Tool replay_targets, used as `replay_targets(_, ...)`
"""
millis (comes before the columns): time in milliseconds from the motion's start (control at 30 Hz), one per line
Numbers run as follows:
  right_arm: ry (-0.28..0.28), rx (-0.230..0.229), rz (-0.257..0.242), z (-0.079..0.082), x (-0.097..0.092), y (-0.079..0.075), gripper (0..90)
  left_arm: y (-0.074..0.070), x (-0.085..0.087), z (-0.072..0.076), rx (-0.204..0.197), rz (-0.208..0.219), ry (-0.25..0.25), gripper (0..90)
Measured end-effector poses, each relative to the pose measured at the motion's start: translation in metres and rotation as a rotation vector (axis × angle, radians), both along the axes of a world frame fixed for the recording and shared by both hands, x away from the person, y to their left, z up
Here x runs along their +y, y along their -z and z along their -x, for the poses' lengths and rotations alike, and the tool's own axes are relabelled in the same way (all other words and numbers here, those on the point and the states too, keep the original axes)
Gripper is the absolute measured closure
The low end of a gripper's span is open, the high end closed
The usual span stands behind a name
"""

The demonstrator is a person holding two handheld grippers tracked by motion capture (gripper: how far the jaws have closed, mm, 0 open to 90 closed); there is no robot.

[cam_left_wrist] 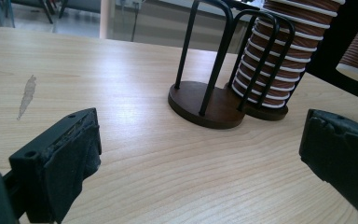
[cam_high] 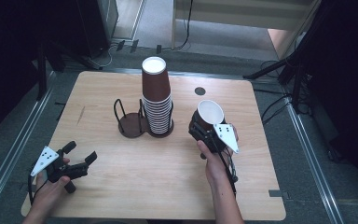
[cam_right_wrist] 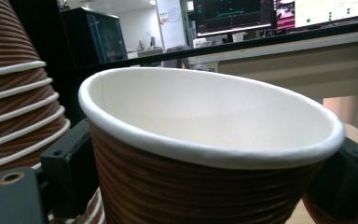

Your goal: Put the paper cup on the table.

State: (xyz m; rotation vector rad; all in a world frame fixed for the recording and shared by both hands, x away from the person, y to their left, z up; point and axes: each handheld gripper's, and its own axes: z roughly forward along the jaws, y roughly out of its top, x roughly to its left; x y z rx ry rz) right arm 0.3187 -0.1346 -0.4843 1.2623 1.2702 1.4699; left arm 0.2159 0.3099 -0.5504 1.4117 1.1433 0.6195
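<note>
A tall stack of brown ribbed paper cups (cam_high: pixel 157 95), bottoms up, stands in the right ring of a black wire cup holder (cam_high: pixel 131 122) at the table's middle. The holder's left ring is bare. Right of the stack, my right gripper (cam_high: pixel 204 126) is shut on a single brown cup (cam_high: pixel 209 113) with a white inside, tilted with its mouth up and away from me. In the right gripper view this cup (cam_right_wrist: pixel 205 140) sits between the jaws, with the stack (cam_right_wrist: pixel 14 93) close on the left. My left gripper (cam_high: pixel 80 151) rests open at the front left, nothing between its jaws (cam_left_wrist: pixel 200 158).
A small dark round hole (cam_high: pixel 199 91) marks the wooden table (cam_high: pixel 168 186) behind the held cup. A grey scuff (cam_high: pixel 81 114) lies on the left part. Cables and stand legs cross the floor beyond the far edge.
</note>
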Motion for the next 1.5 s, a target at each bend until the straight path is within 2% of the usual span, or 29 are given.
replay_targets(200,0.042,0.012,0.014,-0.013,-0.011,0.005,11.2,0.000,0.000,-0.002,0.001,0.002,-0.004,0.0)
replay_targets(500,0.075,0.033,0.046,-0.030,-0.021,0.016,11.2,0.001,0.000,-0.004,0.005,-0.001,-0.007,0.0)
replay_targets(633,0.097,0.047,0.083,-0.038,-0.024,0.021,11.2,0.002,0.001,-0.004,0.008,-0.001,-0.010,0.0)
replay_targets(767,0.132,0.035,0.103,-0.046,-0.027,0.023,11.4,0.002,0.001,-0.004,0.009,0.002,-0.013,0.0)
replay_targets(833,0.141,0.028,0.138,-0.051,-0.028,0.024,11.4,0.001,0.001,-0.003,0.009,0.000,-0.012,0.0)
replay_targets(967,0.146,0.045,0.176,-0.059,-0.029,0.028,11.0,0.001,0.003,-0.003,0.007,0.001,-0.015,0.0)
replay_targets(1500,0.156,0.085,0.193,-0.072,-0.031,0.039,9.5,0.002,0.002,-0.003,0.010,0.001,-0.019,0.0)
